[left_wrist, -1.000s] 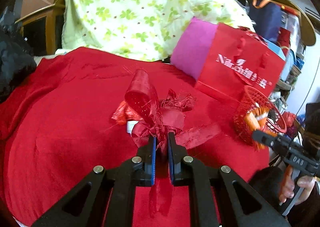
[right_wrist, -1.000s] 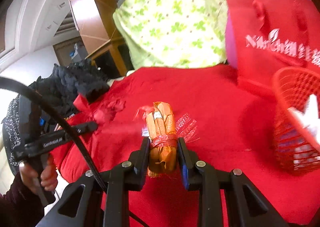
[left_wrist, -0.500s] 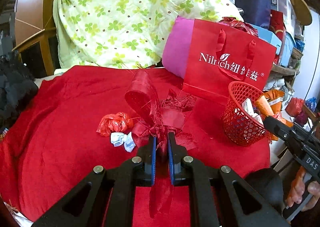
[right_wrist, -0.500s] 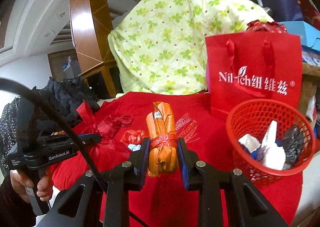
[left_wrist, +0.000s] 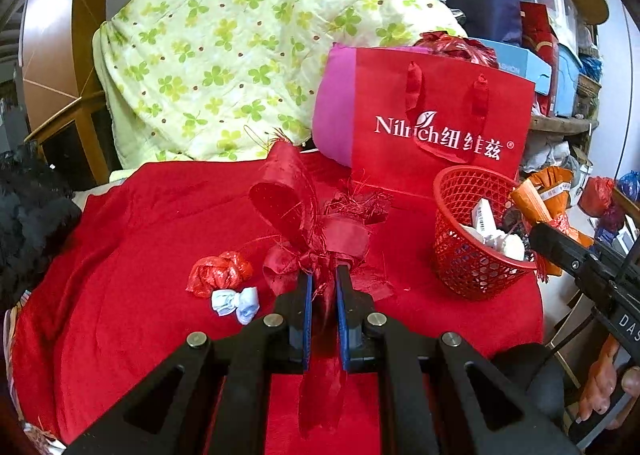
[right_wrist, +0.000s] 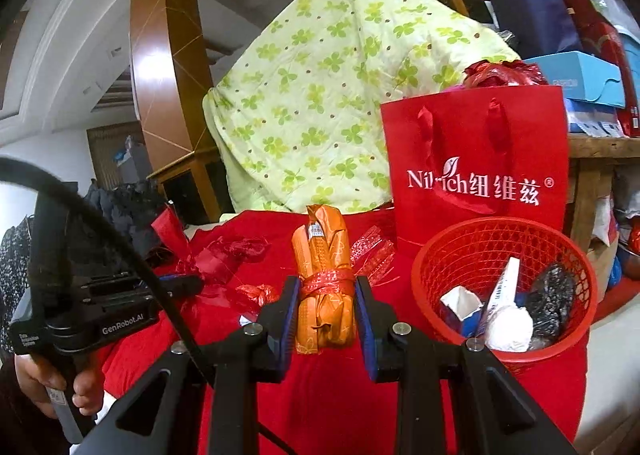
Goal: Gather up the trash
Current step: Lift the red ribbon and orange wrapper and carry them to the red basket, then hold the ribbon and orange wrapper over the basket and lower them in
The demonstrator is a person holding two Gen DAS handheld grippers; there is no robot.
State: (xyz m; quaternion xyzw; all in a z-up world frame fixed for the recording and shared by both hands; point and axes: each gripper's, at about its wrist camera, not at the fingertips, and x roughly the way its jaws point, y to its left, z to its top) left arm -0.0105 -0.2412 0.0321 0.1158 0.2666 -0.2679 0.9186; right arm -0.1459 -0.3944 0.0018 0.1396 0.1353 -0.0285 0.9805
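Ribbon bow (left_wrist: 316, 239), tail hidden between pads, clamped in left claw (left_wrist: 323, 287); right claw (right_wrist: 326, 295) grips orange wrapper (right_wrist: 325, 279), basket (right_wrist: 472, 231) at 3 o'clock.

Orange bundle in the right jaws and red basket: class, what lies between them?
Only bare red cloth, seen in the right wrist view between orange bundle and red basket.

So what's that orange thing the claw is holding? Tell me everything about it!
The orange bundle looks like crinkly orange wrapping rolled into a thick tube, tied round its middle with a glittery red ribbon. A small white label sits near its top end. It stands almost upright, squeezed between the blue pads of the right tool, held just left of the red basket.
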